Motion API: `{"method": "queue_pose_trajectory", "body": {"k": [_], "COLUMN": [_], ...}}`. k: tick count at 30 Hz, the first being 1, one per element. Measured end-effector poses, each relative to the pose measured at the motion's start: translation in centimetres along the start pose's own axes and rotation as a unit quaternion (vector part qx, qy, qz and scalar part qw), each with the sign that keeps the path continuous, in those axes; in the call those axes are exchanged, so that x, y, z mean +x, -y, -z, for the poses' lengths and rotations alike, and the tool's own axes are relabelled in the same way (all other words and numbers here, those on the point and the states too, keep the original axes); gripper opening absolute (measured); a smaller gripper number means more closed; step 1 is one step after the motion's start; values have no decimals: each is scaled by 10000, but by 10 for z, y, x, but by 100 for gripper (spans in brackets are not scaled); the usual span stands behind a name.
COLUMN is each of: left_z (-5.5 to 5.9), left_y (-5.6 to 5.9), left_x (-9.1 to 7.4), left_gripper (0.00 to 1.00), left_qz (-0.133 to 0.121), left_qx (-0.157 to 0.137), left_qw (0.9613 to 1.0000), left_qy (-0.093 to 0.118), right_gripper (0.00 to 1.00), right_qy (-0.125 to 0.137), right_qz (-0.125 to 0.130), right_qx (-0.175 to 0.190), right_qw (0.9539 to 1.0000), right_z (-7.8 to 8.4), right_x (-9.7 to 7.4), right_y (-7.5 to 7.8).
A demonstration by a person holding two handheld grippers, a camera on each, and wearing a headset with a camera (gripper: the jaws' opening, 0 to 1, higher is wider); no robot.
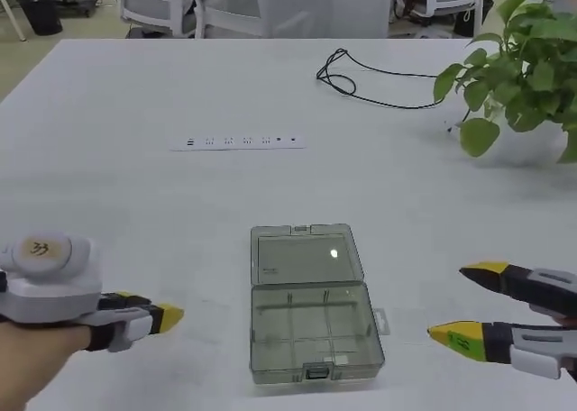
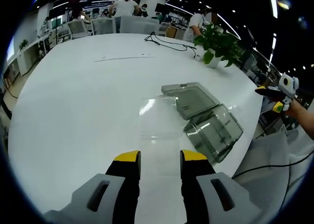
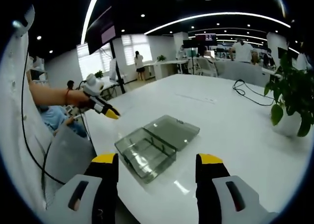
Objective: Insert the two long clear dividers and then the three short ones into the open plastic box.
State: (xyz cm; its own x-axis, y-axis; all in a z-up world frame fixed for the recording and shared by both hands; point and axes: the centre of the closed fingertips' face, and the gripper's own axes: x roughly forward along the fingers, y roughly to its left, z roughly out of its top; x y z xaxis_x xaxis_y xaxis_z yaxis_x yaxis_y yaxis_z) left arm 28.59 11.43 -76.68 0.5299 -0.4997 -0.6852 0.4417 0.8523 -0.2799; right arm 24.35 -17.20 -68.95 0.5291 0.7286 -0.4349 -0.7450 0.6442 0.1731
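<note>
Head view puts the open plastic box point(image 1: 270, 357) low in the middle of the frame on the white table point(image 1: 180, 213). Its lid point(image 1: 306, 253) is folded flat behind the tray, presumably so the inside can be reached straight from above. The box is smoky, see-through plastic, rectangular with rounded corners and a small latch on its near wall. Faint lines cross the tray, and I cannot tell whether they are moulded slots or dividers already seated. The right gripper point(image 1: 464, 303) waits at the lower right, well apart from the box, its yellow-tipped jaws spread wide with nothing between them, as if ready to steady or take a piece. The left gripper point(image 1: 169, 317) sits at the lower left, also clear of the box, its jaws only a narrow gap apart. In the left gripper view a clear sheet point(image 2: 158, 117), flat, glossy and rectangular, reaches from that gap toward the box at centre right. It is likely one of the dividers, though I cannot tell whether the jaws pinch it by its edges or it simply lies on the table ahead of them. To my eye, no insertion is under way.
</note>
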Motion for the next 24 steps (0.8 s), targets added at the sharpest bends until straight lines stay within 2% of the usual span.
{"method": "queue_pose_trajectory", "body": {"k": [7, 12, 24], "left_z": [-22, -32, -50], "left_y": [35, 57, 94], "left_x": [0, 1, 0], "left_gripper": [30, 30, 30], "left_qz": [384, 625, 1027], "left_qx": [-74, -94, -125], "left_qw": [9986, 9966, 9912], "left_qy": [356, 526, 830], "right_gripper": [59, 54, 41], "right_qy": [249, 481, 785], "right_qz": [-104, -176, -268], "right_qx": [198, 331, 744], "right_qw": [9994, 9981, 9938], "right_z": [-23, -38, -64], "right_x": [9, 18, 36], "right_y": [-11, -21, -43]}}
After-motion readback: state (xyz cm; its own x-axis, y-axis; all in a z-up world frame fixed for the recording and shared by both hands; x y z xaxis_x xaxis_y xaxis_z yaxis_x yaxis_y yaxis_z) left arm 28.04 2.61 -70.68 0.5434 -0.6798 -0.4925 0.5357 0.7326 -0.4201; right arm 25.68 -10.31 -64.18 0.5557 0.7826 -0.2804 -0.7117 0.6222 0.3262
